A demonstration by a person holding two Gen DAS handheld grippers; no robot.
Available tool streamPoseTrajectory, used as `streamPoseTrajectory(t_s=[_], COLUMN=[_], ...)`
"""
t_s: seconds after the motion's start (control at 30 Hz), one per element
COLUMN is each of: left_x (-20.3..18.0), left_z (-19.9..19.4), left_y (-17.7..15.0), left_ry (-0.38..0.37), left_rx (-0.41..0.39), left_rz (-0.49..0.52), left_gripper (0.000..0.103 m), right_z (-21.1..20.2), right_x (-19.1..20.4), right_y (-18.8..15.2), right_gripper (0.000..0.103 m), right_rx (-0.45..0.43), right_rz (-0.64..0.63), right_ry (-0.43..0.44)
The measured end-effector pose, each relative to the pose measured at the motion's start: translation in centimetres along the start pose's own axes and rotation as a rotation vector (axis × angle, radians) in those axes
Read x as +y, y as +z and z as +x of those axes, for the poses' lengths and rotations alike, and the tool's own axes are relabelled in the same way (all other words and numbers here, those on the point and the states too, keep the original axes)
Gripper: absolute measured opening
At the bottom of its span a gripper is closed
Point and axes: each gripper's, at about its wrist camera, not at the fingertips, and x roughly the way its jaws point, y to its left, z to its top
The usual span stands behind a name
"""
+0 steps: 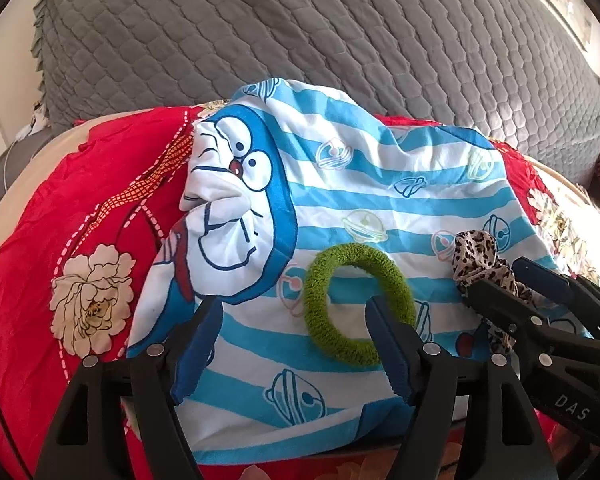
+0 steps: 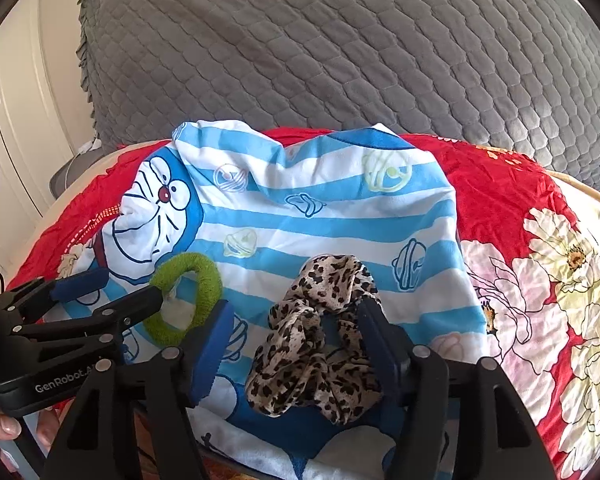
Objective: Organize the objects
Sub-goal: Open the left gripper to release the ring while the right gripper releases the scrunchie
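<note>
A green fuzzy hair tie lies on a blue-and-white striped cartoon cloth. My left gripper is open, its right finger over the ring's near right side. A leopard-print scrunchie lies to the right on the same cloth. My right gripper is open around the scrunchie, one finger on each side. The green tie and the left gripper show at the left of the right wrist view. The scrunchie and the right gripper show at the right of the left wrist view.
The cloth lies on a red floral bedsheet that spreads to both sides. A grey quilted cover rises behind. White cupboard doors stand at the far left.
</note>
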Motion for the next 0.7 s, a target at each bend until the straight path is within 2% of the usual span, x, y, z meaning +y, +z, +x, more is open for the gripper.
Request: streamPoseTrajectory(t_s=[0.37, 0.7], left_x=[0.3, 0.2], left_z=[-1.3, -3.2], left_y=[-0.7, -0.8], left_ry=[-0.03, -0.051], left_rx=[0.01, -0.019], left_rz=[-0.009, -0.024], left_gripper=[0.075, 0.076], right_z=[-1.0, -2.5], right_x=[0.0, 0.6], right_y=[0.2, -0.1], right_gripper=[0.072, 0.074], right_rx=[-0.015, -0.022], right_rz=[0.003, -0.012], right_ry=[0.009, -0.003])
